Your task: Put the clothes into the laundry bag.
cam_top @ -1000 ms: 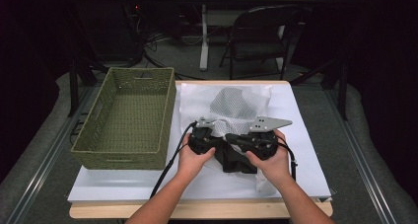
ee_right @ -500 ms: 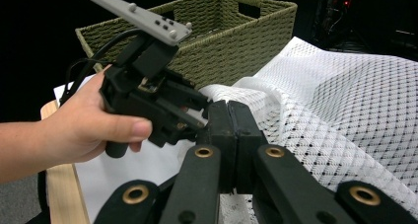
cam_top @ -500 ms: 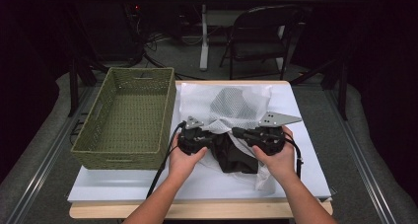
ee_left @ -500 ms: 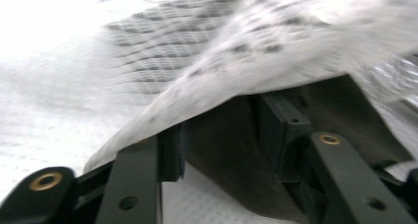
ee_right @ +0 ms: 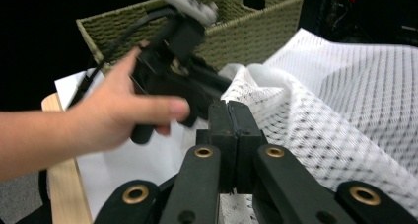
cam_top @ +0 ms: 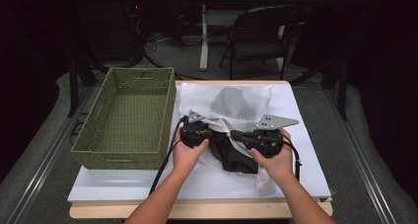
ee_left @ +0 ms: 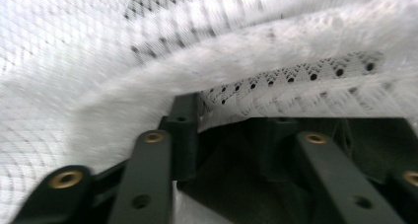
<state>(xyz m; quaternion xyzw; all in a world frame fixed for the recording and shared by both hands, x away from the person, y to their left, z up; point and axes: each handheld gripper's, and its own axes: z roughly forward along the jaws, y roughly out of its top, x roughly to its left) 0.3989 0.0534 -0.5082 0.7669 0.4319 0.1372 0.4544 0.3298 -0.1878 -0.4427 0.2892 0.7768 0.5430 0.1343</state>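
From the high view, the white mesh bag (cam_top: pixel 240 107) lies on the table (cam_top: pixel 305 135) just right of the wicker basket (cam_top: pixel 125 116), a dark garment (cam_top: pixel 236 157) at its near opening, between the left gripper (cam_top: pixel 209 131) and right gripper (cam_top: pixel 236 135). In the left gripper view, its jaws stand apart with the bag's rim against 1 of them. In the right gripper view, the 2 jaws are pressed together on the bag's edge.

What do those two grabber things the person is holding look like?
Both are black. The left gripper and right gripper each carry a grey three-cornered plate on top, and a black cable trails back from each. Up close, the right gripper's jaws are flat black bars with brass-coloured rivets and small round holes. The person's forearms are bare, with no sleeves in view.
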